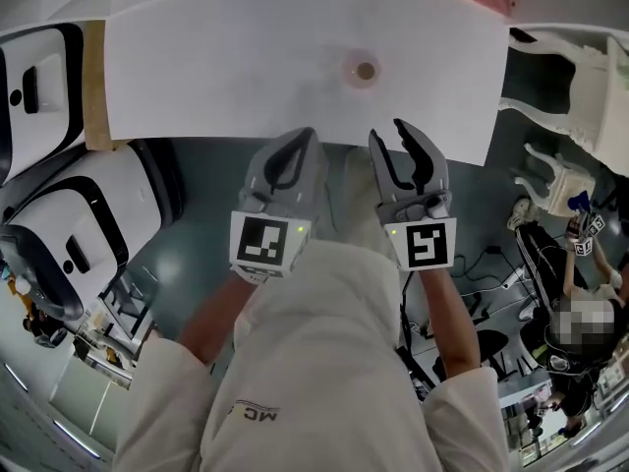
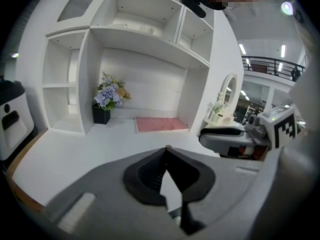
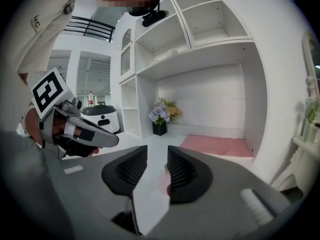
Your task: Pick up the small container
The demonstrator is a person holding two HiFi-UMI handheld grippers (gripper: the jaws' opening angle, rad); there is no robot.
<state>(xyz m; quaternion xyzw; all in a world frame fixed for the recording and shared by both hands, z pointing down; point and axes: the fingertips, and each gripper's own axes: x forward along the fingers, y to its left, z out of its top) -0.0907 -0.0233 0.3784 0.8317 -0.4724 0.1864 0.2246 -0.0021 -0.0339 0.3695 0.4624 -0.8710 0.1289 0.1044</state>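
Observation:
The small container [image 1: 365, 70] is a pale pink, see-through cup with a brown centre, standing alone on the white table [image 1: 216, 57]. It is well beyond both grippers. My right gripper [image 1: 390, 131] hangs over the table's near edge, open, with nothing between its fingers. In the right gripper view the container [image 3: 163, 178] shows low in the gap, partly hidden by the right-hand finger [image 3: 182, 171]. My left gripper [image 1: 303, 134] sits beside it at the same edge, shut and empty; its jaw tips meet in the left gripper view.
At the table's far end a white shelf unit [image 2: 135, 39] holds a dark pot of flowers [image 2: 106, 103] and a pink mat [image 2: 161, 124]. White wheeled machines [image 1: 69, 214] stand left of the table, white furniture [image 1: 580, 77] right. A person [image 1: 580, 362] sits lower right.

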